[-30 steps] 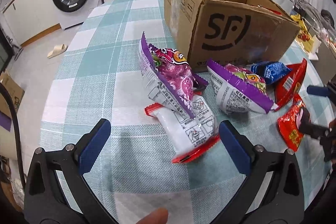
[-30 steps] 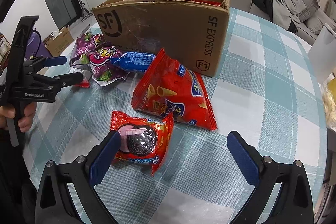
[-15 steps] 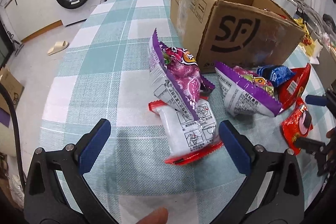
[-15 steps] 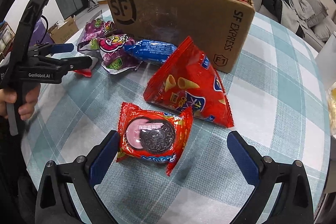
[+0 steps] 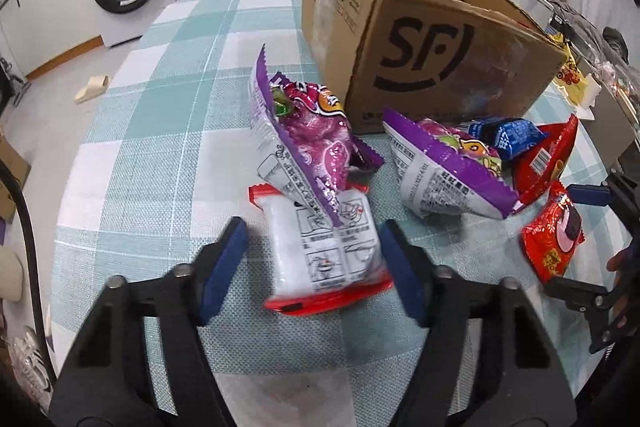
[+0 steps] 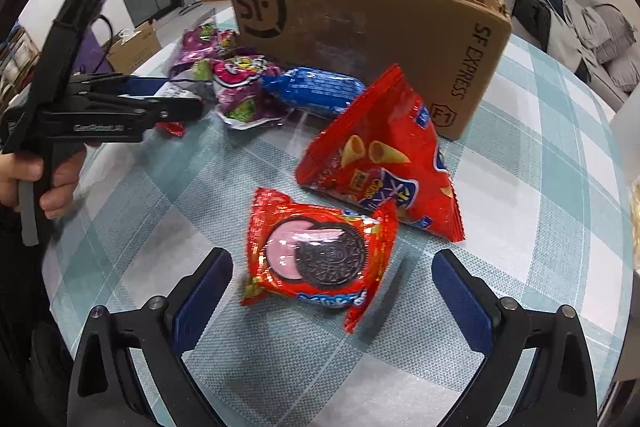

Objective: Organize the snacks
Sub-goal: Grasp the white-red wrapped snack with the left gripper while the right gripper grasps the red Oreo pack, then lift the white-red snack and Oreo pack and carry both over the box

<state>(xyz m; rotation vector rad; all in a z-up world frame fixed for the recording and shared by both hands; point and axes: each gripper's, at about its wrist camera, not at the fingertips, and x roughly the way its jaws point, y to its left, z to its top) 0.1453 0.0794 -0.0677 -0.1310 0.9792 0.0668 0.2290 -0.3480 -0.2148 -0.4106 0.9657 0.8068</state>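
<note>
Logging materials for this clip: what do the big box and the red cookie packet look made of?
Box: brown corrugated cardboard, matte, with scuffed printed faces and ragged cut edges. Red cookie packet: thin glossy plastic film, probably foil-lined; it shows glare, wrinkles and crimped end seals.

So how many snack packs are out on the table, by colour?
Purple packs: 2
Blue packs: 1
Red packs: 2, the cone chips and the cookie pack
White pack with red ends: 1
Total: 6
</note>
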